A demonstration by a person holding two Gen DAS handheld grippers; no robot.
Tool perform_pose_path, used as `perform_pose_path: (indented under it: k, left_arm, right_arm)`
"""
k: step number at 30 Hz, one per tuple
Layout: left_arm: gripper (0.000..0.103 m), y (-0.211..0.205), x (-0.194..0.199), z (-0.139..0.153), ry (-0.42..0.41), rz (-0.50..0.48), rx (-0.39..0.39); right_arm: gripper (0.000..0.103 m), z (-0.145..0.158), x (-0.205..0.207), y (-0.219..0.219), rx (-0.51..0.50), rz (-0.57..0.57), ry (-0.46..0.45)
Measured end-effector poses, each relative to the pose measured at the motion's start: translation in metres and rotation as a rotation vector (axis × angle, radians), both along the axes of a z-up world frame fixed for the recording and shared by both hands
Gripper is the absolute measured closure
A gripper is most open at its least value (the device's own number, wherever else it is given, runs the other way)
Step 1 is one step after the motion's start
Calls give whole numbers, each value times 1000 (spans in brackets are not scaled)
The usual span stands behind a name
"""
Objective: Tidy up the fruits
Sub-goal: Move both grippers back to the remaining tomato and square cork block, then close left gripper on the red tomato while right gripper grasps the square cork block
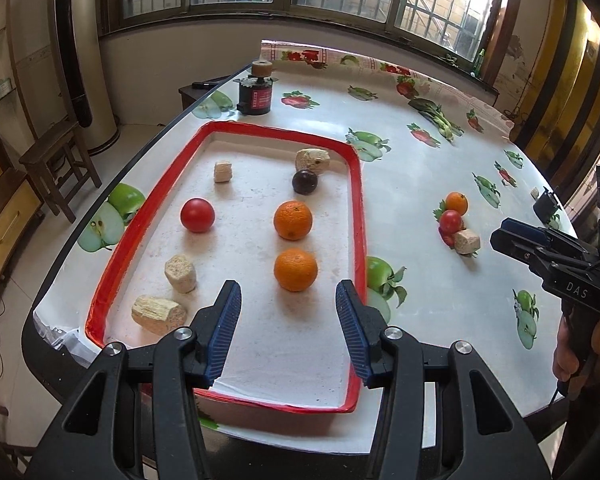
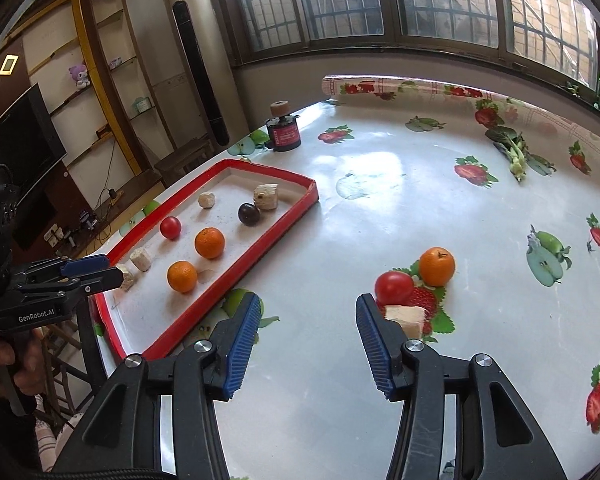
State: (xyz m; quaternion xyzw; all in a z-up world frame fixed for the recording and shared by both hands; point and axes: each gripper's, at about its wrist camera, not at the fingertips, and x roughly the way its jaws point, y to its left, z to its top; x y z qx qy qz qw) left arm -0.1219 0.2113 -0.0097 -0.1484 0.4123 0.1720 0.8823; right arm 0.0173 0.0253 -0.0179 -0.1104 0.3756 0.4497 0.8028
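A red-rimmed white tray point(image 1: 359, 208) point(image 2: 260, 240) holds two oranges point(image 1: 295, 269) point(image 1: 293, 219), a red tomato point(image 1: 197, 215), a dark plum point(image 1: 304, 182) and several beige chunks. On the table to its right lie an orange point(image 2: 437, 266), a tomato point(image 2: 393, 287) and a beige chunk point(image 2: 408, 319). My left gripper point(image 1: 288, 300) is open and empty, hovering over the tray's near end just short of the nearer orange. My right gripper point(image 2: 308, 316) is open and empty above the table, with the loose chunk just beyond its right finger.
A black cylinder with a red label point(image 1: 255, 96) and a cork-like top stands beyond the tray. A leafy green vegetable point(image 2: 512, 148) lies at the far right. The tablecloth has printed fruit pictures. A stool point(image 1: 56, 160) stands off the table's left edge.
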Motion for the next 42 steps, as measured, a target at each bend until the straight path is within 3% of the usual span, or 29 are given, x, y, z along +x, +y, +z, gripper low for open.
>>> perform_pose_path:
  k: [13,26,27,28,35,42]
  left_arm:
    - [55,-48,40,4,-1,-118,-5]
    - [55,-64,90,0,6,-161,-42]
    - [55,-67,97,-1,9,-172,-45]
    - [55,-71,103,-3,12,-186,-48]
    - [56,-111,160,-22,48,-312,-53]
    - [56,-129,199,-51,114,-344,-50]
  right_arm:
    - [51,-25,37,-57,-28,-137,46]
    - [52,-61,60,-14,-81,-100,96]
    - [57,-63,61,-12,-88,-98,97]
    - [70,-64,63,-12,-88,-94,103]
    - [71,-50,68,-60,-46,-177,81]
    - [70,-43,77,-103,-17,-266,90]
